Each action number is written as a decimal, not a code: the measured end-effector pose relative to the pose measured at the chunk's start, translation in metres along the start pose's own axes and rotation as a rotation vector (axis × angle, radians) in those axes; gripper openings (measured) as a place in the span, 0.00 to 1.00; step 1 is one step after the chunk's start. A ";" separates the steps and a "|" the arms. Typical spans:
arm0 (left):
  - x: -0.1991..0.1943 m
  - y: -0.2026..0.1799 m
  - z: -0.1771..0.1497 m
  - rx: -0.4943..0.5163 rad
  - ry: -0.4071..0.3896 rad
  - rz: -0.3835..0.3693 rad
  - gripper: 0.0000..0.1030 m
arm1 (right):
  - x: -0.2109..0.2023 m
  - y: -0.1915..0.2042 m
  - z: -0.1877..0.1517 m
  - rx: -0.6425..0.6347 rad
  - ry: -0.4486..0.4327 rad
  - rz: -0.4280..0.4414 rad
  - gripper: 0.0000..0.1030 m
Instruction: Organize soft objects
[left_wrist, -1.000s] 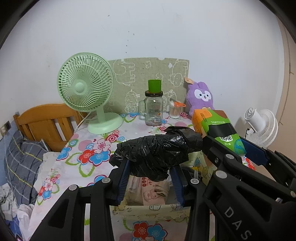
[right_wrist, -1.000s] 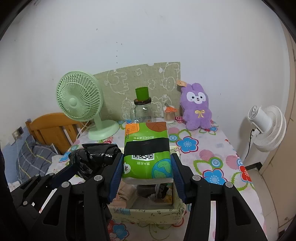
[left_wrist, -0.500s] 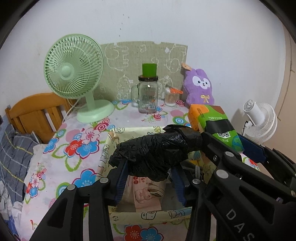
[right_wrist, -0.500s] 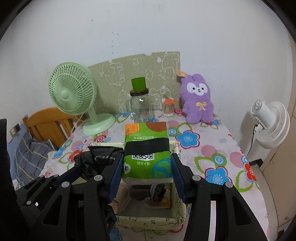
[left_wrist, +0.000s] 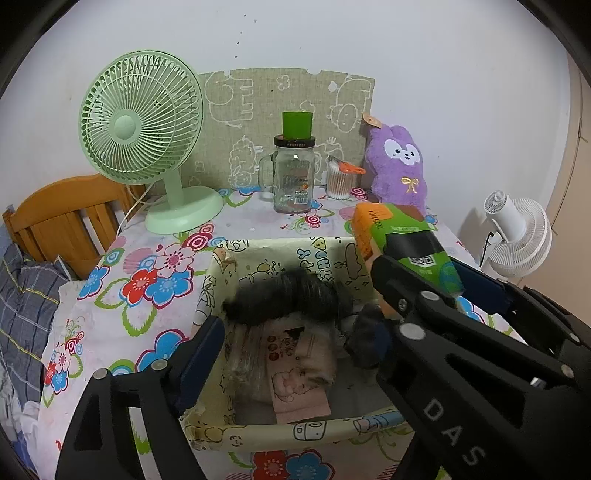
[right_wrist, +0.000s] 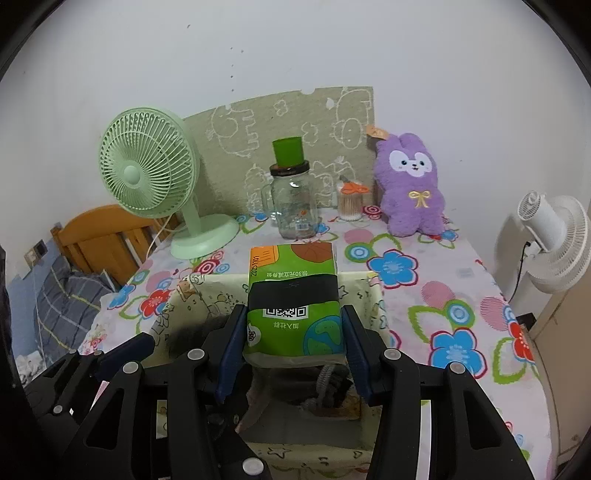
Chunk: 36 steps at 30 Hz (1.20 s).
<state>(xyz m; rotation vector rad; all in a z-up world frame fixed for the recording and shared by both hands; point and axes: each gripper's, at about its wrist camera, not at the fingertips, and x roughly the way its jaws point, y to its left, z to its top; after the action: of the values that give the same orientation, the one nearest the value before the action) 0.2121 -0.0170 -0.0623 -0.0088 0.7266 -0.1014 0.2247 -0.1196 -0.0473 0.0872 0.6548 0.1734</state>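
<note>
Left gripper (left_wrist: 291, 354) jaws opening, blurred black bundle (left_wrist: 288, 301) loose between them over the fabric box (left_wrist: 295, 430). Right gripper (right_wrist: 293, 345) jaws clamped on green tissue pack (right_wrist: 295, 306) above box. Floral desk (right_wrist: 424, 295): green fan (left_wrist: 142, 122), jar (left_wrist: 293, 177), purple plush (right_wrist: 410, 184) at white wall (left_wrist: 369, 37).

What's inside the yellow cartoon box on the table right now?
Inside the box: a blurred black bundle dropping in, above a pink printed pack and something grey. The floor under them is hidden.
</note>
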 end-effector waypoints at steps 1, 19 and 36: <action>0.001 0.001 0.000 -0.003 0.002 0.001 0.84 | 0.002 0.001 0.000 0.000 0.004 0.010 0.52; 0.000 0.005 -0.004 -0.003 0.003 0.005 0.89 | 0.005 0.005 -0.002 -0.011 0.020 0.020 0.76; -0.037 -0.005 -0.009 0.011 -0.051 0.014 0.96 | -0.041 0.008 -0.003 -0.024 -0.032 -0.019 0.84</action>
<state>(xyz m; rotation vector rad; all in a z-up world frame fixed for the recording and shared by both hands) 0.1785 -0.0181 -0.0440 0.0040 0.6748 -0.0918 0.1898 -0.1199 -0.0242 0.0600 0.6216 0.1610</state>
